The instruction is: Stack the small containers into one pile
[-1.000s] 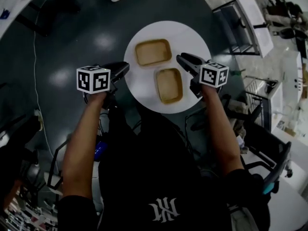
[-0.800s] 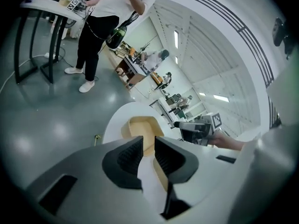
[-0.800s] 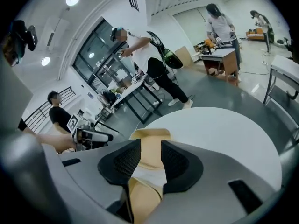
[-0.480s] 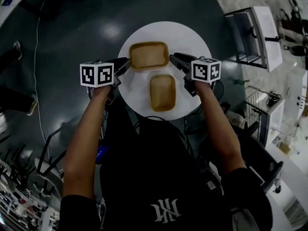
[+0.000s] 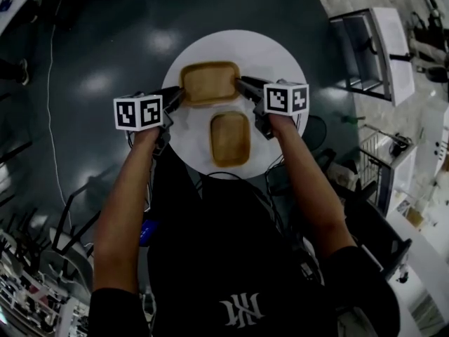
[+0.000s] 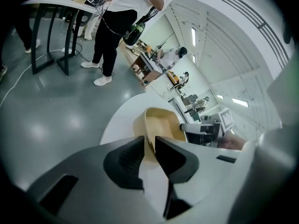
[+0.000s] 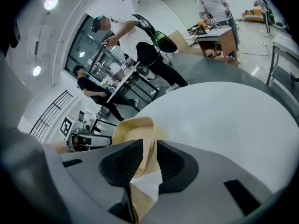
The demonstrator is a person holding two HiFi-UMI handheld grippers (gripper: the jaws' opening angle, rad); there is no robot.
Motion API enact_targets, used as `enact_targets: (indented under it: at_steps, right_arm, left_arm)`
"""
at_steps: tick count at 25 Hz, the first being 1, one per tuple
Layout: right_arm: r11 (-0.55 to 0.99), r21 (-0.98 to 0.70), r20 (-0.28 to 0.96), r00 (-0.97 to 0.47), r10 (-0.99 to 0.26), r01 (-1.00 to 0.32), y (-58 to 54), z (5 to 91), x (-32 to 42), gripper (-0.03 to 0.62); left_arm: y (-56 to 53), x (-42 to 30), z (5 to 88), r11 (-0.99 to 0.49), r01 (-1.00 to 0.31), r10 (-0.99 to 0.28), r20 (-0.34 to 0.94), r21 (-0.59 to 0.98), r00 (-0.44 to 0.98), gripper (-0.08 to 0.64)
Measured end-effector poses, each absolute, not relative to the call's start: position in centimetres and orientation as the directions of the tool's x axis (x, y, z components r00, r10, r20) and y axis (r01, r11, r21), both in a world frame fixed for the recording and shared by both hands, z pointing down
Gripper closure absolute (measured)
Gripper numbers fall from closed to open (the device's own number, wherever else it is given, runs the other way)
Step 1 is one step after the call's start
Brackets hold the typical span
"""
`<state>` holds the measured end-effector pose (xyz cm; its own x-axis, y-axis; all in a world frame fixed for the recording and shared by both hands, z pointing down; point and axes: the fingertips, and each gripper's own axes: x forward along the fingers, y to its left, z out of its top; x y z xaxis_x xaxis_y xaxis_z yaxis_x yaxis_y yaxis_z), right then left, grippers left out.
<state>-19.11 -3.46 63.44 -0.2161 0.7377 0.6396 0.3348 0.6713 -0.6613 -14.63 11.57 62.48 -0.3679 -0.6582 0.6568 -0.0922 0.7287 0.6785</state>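
Observation:
Two tan shallow containers lie on a round white table point(image 5: 270, 55). The far container point(image 5: 209, 83) lies crosswise, and the near container point(image 5: 229, 139) lies lengthwise just in front of it. My left gripper point(image 5: 179, 94) is at the far container's left end. In the left gripper view its jaws point(image 6: 149, 146) are shut on that container's rim point(image 6: 161, 122). My right gripper point(image 5: 242, 86) is at the container's right end. In the right gripper view its jaws point(image 7: 149, 150) pinch the rim point(image 7: 133, 129) as well. The near container is untouched.
The table stands on a dark glossy floor with a thin cable point(image 5: 49, 83) to the left. A metal-framed rack point(image 5: 365, 41) stands to the right. People point(image 6: 117, 17) stand by desks beyond the table, with another person point(image 7: 145, 45) near a bench.
Both grippers have moved inward from the table's sides to the two ends of the far container, and their jaws now sit on its rim. The right gripper left the near container's side.

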Motion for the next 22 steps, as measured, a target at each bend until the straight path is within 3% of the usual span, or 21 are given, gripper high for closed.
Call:
enact_targets:
  at_steps: [3,12,22]
  right_arm:
    - [0.672,-0.663,0.637,-0.224,0.738,0.330,-3.5,63.6,-19.0,0.511]
    - [0.652,-0.687,0.602,-0.251,0.758,0.320,-3.5,62.8,-18.8,0.538]
    - [0.626,-0.709,0.481,-0.426,0.766,0.326,-3.9,55.3,-19.3,0.540]
  left_arm:
    - [11.7,-14.7,62.5,0.726,-0.075,-0.654,0.652,0.684,-0.382,0.505]
    - [11.7,-15.2,61.6,0.707,-0.089,-0.676,0.633,0.702,-0.376,0.534]
    - [11.4,-16.7,55.3,0.693,-0.254,-0.716,0.603,0.675,-0.352,0.535]
